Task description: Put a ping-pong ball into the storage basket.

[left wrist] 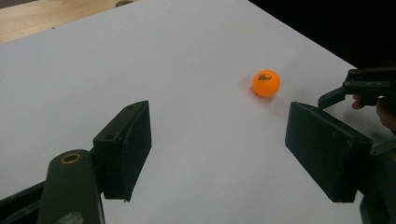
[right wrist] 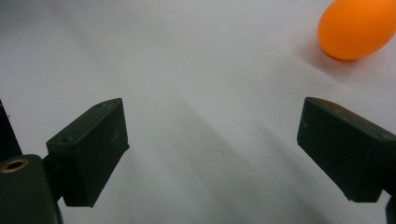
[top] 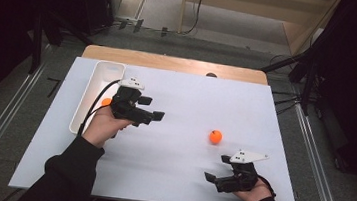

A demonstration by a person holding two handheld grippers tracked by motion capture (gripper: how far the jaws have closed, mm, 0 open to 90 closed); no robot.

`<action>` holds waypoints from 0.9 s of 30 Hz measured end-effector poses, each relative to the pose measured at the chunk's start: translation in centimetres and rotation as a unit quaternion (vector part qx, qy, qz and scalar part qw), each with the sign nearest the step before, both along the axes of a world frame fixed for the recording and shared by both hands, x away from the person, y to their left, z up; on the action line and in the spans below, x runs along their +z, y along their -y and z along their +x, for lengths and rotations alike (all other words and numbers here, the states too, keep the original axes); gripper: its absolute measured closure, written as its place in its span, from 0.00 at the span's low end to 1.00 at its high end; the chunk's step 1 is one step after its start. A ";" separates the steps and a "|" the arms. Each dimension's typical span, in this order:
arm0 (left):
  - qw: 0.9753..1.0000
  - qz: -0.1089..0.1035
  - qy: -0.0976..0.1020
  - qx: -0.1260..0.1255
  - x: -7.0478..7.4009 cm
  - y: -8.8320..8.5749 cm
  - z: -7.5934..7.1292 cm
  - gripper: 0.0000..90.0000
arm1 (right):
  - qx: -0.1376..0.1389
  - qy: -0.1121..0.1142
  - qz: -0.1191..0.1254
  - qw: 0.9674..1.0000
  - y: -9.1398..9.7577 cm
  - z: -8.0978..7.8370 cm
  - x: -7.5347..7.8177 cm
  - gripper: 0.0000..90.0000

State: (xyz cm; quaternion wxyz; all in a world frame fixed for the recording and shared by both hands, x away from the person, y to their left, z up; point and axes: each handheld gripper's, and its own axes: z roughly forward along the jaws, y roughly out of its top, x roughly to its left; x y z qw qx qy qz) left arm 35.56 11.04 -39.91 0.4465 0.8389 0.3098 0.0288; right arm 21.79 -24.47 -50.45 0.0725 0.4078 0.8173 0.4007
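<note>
From the high view, a white table [top: 158, 179] carries an orange ball [top: 215, 136], which lies alone on the right half of the surface. The left gripper [top: 153, 110] is held by a hand above the left part of the table, just beside a long white tray [top: 100, 72] that stands along the left edge. A second orange ball [top: 106, 101] lies in this tray, partly hidden behind the gripper. The jaws of the left gripper are spread and nothing is between them; they point toward the ball on the table, which is well apart from them. The right gripper [top: 215, 168] rests near the front right corner, its jaws also spread and empty, with the ball near it but not touching.

In the left gripper view, the two black jaws stand apart over the bare white surface. The ball [left wrist: 266, 83] lies farther ahead, between the lines of the jaws and closer to the right one. The tip of the other gripper [left wrist: 362, 88] shows at the right edge.

In the right gripper view, the jaws are wide apart with only table between them. The ball [right wrist: 357, 28] lies at the upper right, beyond the right jaw.
</note>
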 end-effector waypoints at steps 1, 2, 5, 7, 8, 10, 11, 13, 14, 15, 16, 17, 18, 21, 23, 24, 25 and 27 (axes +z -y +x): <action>1.000 -0.001 0.000 0.003 0.0 0.1 -0.1 0.26 | 0.000 0.000 0.000 1.000 0.0 0.0 0.0 0.08; 1.000 -0.003 0.001 0.002 -0.1 0.2 -0.1 0.26 | 0.000 0.000 -0.001 1.000 0.1 0.0 0.0 0.08; 1.000 -0.005 0.004 0.002 -0.2 0.6 -0.2 0.26 | -0.003 -0.003 0.002 1.000 0.1 0.0 0.0 0.08; 1.000 -0.013 0.004 0.005 -0.3 0.8 -0.3 0.26 | -0.004 -0.005 0.003 1.000 0.1 0.1 0.0 0.08; 1.000 -0.014 0.002 0.003 -0.4 0.9 -0.3 0.26 | -0.004 -0.005 0.005 1.000 0.2 0.1 0.0 0.08; 1.000 -0.012 0.003 0.003 -0.5 1.2 -0.4 0.26 | -0.005 -0.002 0.005 1.000 0.3 0.2 -0.1 0.08; 1.000 -0.013 0.003 0.003 -0.6 1.4 -0.5 0.26 | -0.009 -0.004 0.007 1.000 0.2 0.2 -0.1 0.08; 1.000 -0.008 0.005 0.001 -0.8 1.7 -0.6 0.26 | -0.009 -0.002 0.007 1.000 0.3 0.3 -0.1 0.08; 1.000 -0.006 0.006 0.000 -0.9 1.9 -0.6 0.26 | -0.011 -0.004 0.007 1.000 0.3 0.2 -0.1 0.08; 1.000 -0.003 0.008 -0.002 -0.9 2.1 -0.7 0.26 | -0.011 -0.004 0.008 1.000 0.3 0.3 -0.1 0.08; 1.000 -0.003 0.007 -0.002 -1.0 2.2 -0.7 0.26 | -0.011 -0.004 0.007 1.000 0.3 0.3 -0.1 0.08; 1.000 -0.002 0.009 -0.002 -1.1 2.4 -0.7 0.26 | -0.010 -0.005 0.008 1.000 0.3 0.3 -0.1 0.08; 1.000 -0.004 0.008 -0.003 -1.1 2.5 -0.8 0.26 | -0.010 -0.005 0.008 1.000 0.3 0.3 -0.1 0.08; 1.000 -0.006 0.009 -0.003 -1.3 3.0 -0.9 0.26 | -0.011 -0.005 0.008 1.000 0.3 0.3 -0.1 0.08; 1.000 -0.008 0.009 -0.004 -1.4 3.3 -0.9 0.26 | -0.011 -0.005 0.008 1.000 0.3 0.2 -0.1 0.08; 1.000 -0.008 0.009 -0.006 -1.4 3.4 -0.9 0.26 | -0.010 -0.004 0.008 1.000 0.3 0.2 -0.1 0.08; 1.000 -0.010 0.008 -0.007 -1.5 3.6 -0.9 0.26 | -0.011 -0.005 0.007 1.000 0.3 0.2 -0.1 0.08; 1.000 -0.012 0.007 -0.009 -1.6 3.9 -1.0 0.26 | -0.012 -0.005 0.008 1.000 0.3 0.2 -0.1 0.08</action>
